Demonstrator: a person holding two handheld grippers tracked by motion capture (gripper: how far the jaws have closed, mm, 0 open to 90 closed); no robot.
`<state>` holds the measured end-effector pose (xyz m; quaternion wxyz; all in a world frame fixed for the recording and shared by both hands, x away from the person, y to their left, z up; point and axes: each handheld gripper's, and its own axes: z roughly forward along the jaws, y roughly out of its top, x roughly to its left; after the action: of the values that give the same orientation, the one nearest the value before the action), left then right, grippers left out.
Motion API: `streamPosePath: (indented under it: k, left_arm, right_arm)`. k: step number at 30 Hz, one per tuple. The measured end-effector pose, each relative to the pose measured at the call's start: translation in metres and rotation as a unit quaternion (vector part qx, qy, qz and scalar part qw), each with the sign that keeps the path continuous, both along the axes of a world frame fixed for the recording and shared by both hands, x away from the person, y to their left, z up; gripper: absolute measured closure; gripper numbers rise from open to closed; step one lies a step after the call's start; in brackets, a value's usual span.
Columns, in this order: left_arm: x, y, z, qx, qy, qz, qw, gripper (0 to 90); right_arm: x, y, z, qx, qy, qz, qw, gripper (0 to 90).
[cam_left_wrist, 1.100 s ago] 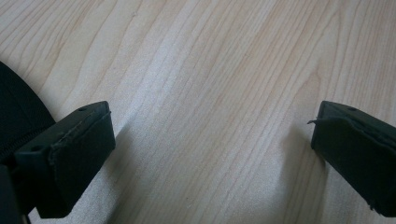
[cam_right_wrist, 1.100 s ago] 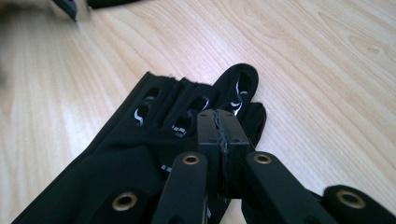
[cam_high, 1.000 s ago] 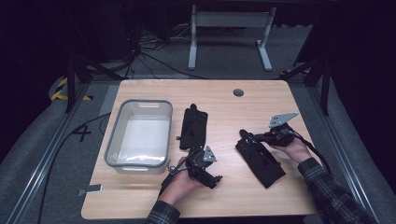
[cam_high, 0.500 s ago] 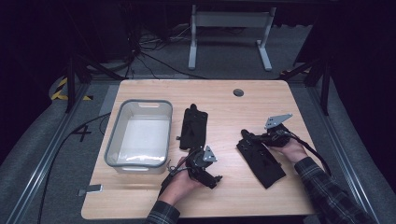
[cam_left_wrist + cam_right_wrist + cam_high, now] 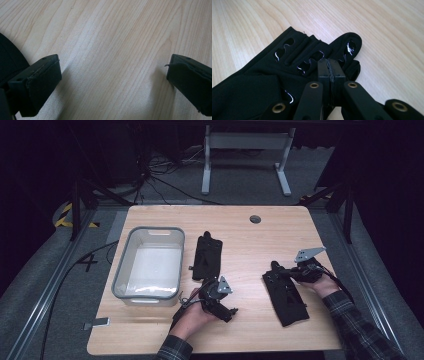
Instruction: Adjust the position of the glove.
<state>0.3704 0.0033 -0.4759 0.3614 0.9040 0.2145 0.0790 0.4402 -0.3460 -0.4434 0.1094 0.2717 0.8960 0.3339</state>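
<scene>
the black glove [image 5: 287, 75], soft matte fabric with glossy slotted finger patches, lies flat on the pale wood-grain table [image 5: 250, 240] at four o'clock. the right gripper [image 5: 329, 67] rests on its fingers, jaws pressed together, gripping nothing visible. the left gripper [image 5: 112, 82] gapes wide, empty, at six o'clock. a second glove [image 5: 207, 255] lies beside a clear rounded plastic bin [image 5: 120, 270] at nine o'clock.

Bystanders on the wooden surface [image 5: 240, 230]
Clear plastic bin [image 5: 148, 265], grey-rimmed, at left; second black glove [image 5: 207, 255] just beside its right wall; round grommet hole [image 5: 255, 219] near far edge; white frame [image 5: 245, 150] on floor beyond.
</scene>
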Motion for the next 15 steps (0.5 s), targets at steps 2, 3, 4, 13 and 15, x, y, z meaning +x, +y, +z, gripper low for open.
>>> streamPosePath:
  k: [2, 3, 4, 13, 15]
  left_arm:
    - [0.000, 0.000, 0.000, 0.000, 0.000, 0.000, 1.0000, 0.0]
    - [0.000, 0.000, 0.000, 0.000, 0.000, 0.001, 1.0000, 0.0]
    - [0.000, 0.000, 0.000, 0.000, 0.000, 0.000, 1.0000, 0.0]
    - [0.000, 0.000, 0.000, 0.000, 0.000, 0.000, 1.0000, 0.0]
    - [0.000, 0.000, 0.000, 0.000, 0.000, 0.001, 1.0000, 0.0]
  right_arm:
    - [-0.002, -0.002, 0.000, -0.001, 0.002, -0.002, 1.0000, 90.0]
    - [-0.005, -0.004, 0.000, -0.001, 0.002, -0.006, 1.0000, 90.0]
    - [-0.007, -0.006, 0.001, -0.004, 0.001, -0.010, 0.9999, 90.0]
    - [-0.017, -0.018, 0.002, 0.006, 0.002, -0.014, 0.9999, 87.4]
    - [-0.018, -0.020, 0.005, 0.015, -0.006, -0.014, 0.9998, 85.1]
